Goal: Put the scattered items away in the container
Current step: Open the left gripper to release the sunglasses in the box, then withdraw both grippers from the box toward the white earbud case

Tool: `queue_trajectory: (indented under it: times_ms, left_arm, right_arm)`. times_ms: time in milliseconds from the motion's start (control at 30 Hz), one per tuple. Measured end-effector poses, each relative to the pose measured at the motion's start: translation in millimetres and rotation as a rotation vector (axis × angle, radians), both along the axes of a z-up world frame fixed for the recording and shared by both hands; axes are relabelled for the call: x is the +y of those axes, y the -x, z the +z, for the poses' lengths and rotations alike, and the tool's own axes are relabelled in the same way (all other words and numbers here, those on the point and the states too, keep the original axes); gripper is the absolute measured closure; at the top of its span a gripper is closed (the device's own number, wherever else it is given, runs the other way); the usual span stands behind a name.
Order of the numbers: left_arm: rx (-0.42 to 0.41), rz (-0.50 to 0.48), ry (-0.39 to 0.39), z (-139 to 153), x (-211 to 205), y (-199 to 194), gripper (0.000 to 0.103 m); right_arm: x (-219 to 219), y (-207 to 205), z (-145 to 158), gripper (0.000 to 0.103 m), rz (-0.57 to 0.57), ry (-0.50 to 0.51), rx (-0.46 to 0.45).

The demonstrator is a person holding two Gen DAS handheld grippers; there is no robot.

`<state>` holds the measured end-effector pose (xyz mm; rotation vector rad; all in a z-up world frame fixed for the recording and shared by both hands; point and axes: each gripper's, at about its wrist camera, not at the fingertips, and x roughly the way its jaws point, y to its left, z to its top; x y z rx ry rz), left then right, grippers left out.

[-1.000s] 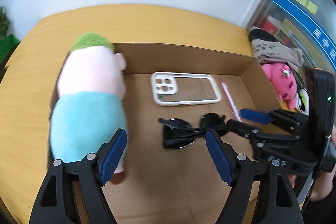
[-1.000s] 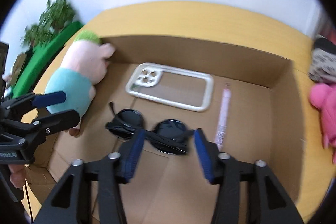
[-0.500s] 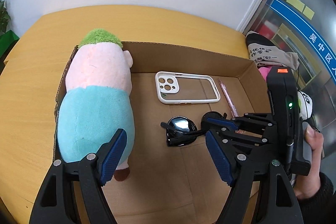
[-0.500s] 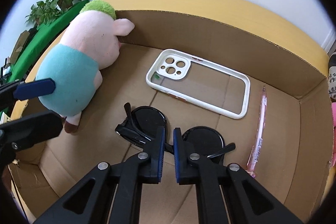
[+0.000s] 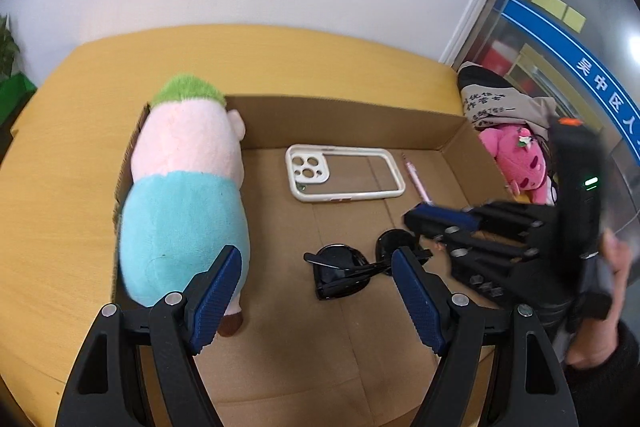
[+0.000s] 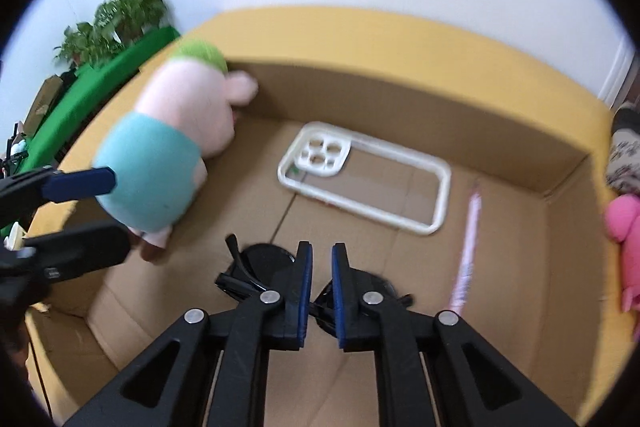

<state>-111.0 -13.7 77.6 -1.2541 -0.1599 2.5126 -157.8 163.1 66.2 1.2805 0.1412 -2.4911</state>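
Note:
An open cardboard box (image 5: 344,115) (image 6: 400,99) holds a plush pig (image 5: 184,183) (image 6: 168,147) at its left wall, a white phone case (image 5: 344,173) (image 6: 364,175), a pink pen (image 5: 416,181) (image 6: 466,251) and black sunglasses (image 5: 348,269) (image 6: 256,267). My left gripper (image 5: 316,291) is open and empty, above the box front between pig and sunglasses. My right gripper (image 6: 320,267) (image 5: 424,223) has its jaws nearly together with nothing between them, just above the sunglasses, which lie on the box floor.
The box sits on a yellow wooden table (image 5: 72,163). A pink plush toy (image 5: 520,159) (image 6: 624,227) and a printed cloth bag (image 5: 496,103) lie right of the box. A green board and plants (image 6: 116,15) stand at the left.
The right gripper closed from wide open to nearly shut over the sunglasses, then drew back and up. The sunglasses stay on the box floor. The left gripper lifted slightly.

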Motion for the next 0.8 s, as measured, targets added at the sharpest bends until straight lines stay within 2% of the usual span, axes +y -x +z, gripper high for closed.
queue_trajectory:
  times_ms: [133,167,333,500,800]
  left_arm:
    - [0.063,-0.005,0.018,17,5,-25,0.014]
    - [0.077,-0.006,0.026,20,6,-32,0.013]
    - [0.197,-0.023,0.088,38,16,-83,0.011]
    - [0.304,0.016,0.105,46,18,-134,0.000]
    - [0.364,0.044,0.110,36,16,-192,0.000]
  right_arm:
    - [17,-32,36,0.044,-0.022,0.054,0.077]
    - [21,-42,42,0.042,-0.029,0.065,0.090]
    - [31,-89,50,0.039,-0.045,0.072,0.111]
    - [32,-134,44,0.039,-0.071,0.070,0.151]
    - [31,-189,38,0.039,-0.127,0.034,0.218]
